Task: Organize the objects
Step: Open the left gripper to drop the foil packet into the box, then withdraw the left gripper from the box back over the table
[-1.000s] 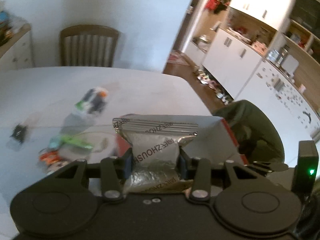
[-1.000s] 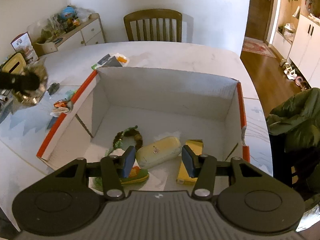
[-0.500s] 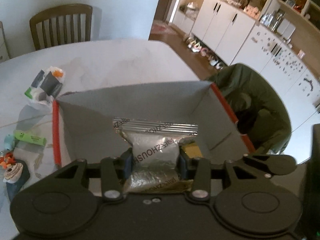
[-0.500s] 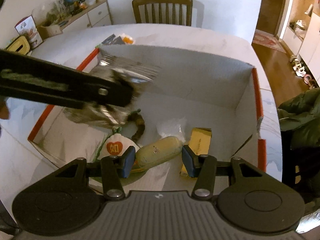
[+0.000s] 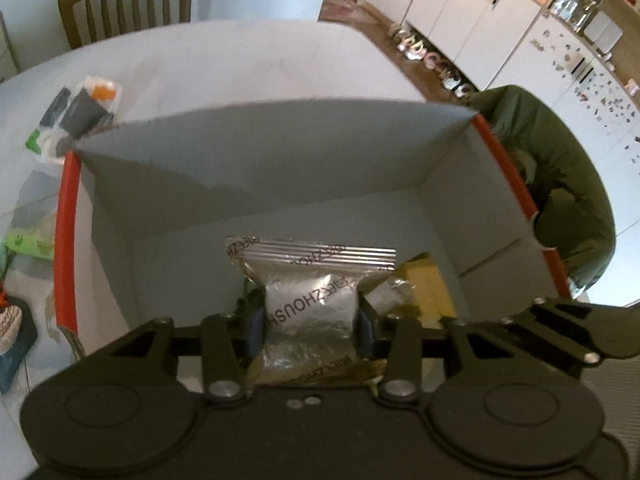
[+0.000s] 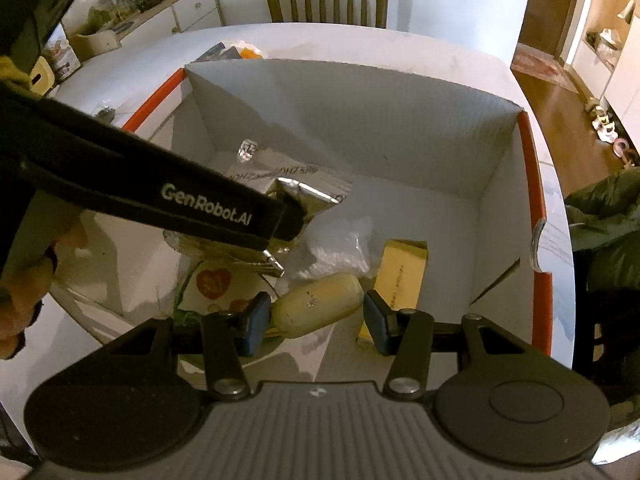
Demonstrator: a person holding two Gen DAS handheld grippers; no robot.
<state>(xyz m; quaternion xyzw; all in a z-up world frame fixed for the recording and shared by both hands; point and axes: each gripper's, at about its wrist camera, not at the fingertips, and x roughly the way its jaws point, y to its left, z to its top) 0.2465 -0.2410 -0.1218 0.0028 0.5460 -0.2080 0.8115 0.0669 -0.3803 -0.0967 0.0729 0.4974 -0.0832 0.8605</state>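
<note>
My left gripper (image 5: pixel 310 326) is shut on a silver foil packet (image 5: pixel 310 300) and holds it inside the open cardboard box (image 5: pixel 280 168) with red edges, above the box floor. In the right wrist view the left gripper (image 6: pixel 288 224) reaches in from the left with the foil packet (image 6: pixel 312 196). My right gripper (image 6: pixel 314 318) is open and empty over the box's (image 6: pixel 360 120) near side. On the box floor lie a cream oval case (image 6: pixel 320 304), a yellow box (image 6: pixel 400 276), a clear plastic bag (image 6: pixel 340 244) and a white item with a red heart (image 6: pixel 212 284).
On the white table left of the box lie a pouch with an orange piece (image 5: pixel 84 104), a green tube (image 5: pixel 28 244) and a small toy (image 5: pixel 8 320). A wooden chair (image 6: pixel 326 0) stands at the far side. A green jacket (image 5: pixel 560 184) hangs at the right.
My left gripper has carried the foil packet from beside the box to over it and down inside. My right gripper has stayed open over the near side.
</note>
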